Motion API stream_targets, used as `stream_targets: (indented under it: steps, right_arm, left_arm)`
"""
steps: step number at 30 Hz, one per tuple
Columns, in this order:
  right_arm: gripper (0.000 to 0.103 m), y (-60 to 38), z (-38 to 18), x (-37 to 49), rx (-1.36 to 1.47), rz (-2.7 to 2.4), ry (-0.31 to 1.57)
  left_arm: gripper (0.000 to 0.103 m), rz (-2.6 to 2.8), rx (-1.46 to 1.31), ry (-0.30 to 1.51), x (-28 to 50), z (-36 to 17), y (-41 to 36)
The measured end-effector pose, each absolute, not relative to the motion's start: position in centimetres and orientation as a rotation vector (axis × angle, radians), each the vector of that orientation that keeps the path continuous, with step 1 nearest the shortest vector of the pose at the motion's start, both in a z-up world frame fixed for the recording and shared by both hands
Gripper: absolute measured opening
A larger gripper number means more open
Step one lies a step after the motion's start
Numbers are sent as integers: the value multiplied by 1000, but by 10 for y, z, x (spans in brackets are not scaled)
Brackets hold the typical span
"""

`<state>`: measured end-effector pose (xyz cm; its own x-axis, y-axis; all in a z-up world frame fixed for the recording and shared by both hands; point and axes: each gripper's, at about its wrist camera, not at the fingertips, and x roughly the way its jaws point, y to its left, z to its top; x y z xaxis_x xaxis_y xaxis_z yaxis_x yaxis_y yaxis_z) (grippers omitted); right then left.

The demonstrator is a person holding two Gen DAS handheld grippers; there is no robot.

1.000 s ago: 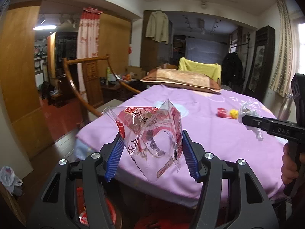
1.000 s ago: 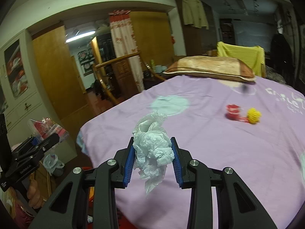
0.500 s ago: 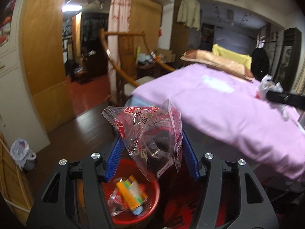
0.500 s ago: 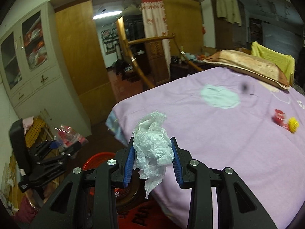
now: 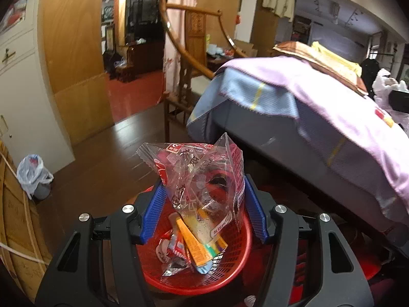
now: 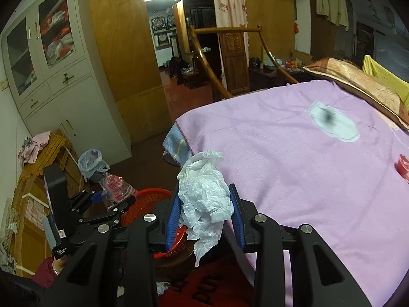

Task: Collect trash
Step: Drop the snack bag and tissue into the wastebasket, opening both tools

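Observation:
My left gripper (image 5: pixel 203 209) is shut on a clear red-printed snack wrapper (image 5: pixel 202 176) and holds it just above a red mesh trash basket (image 5: pixel 237 261) on the floor, which holds several wrappers. My right gripper (image 6: pixel 204 215) is shut on a crumpled white tissue (image 6: pixel 204 194) at the corner of the bed. In the right wrist view the left gripper (image 6: pixel 107 204) with its wrapper (image 6: pixel 115 186) hangs over the basket (image 6: pixel 145 199). The tissue also shows at the right edge of the left wrist view (image 5: pixel 386 87).
A bed with a purple cover (image 6: pixel 306 153) fills the right; a red and a yellow item (image 6: pixel 402 166) lie on it. A small bin with a plastic bag (image 5: pixel 34 176) stands by white cabinets (image 6: pixel 66 89). A wooden chair (image 5: pixel 189 58) stands beyond the bed corner.
Both grippers swung left and down from the bed towards the floor. The left gripper now holds the wrapper over the red basket. Both grips are unchanged.

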<state>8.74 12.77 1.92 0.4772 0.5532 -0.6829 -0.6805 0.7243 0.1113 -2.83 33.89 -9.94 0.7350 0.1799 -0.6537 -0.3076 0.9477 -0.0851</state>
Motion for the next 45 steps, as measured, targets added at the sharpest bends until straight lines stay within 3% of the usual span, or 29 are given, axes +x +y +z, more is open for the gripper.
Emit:
stream_targets:
  steps: [1, 3, 9, 29, 41, 44, 45]
  right_arm:
    - [36, 131, 18, 88, -189, 761, 766]
    - [36, 135, 15, 89, -195, 766, 777]
    - [36, 149, 10, 88, -210, 780, 794]
    - [37, 189, -18, 87, -270, 855, 871]
    - [37, 258, -51, 72, -348, 984, 948]
    - [46, 277, -61, 69, -367, 1022, 975]
    - [57, 280, -63, 69, -364, 1030, 986]
  left_arm:
    - [62, 286, -190, 701, -28, -102, 341]
    - [76, 327, -179, 702, -30, -106, 344]
    - [91, 349, -156, 670, -37, -103, 343]
    - [94, 464, -108, 639, -49, -106, 356]
    - [96, 616, -230, 674, -72, -115, 428]
    - [96, 645, -247, 666, -78, -112, 440]
    - [96, 652, -250, 664, -80, -111, 443]
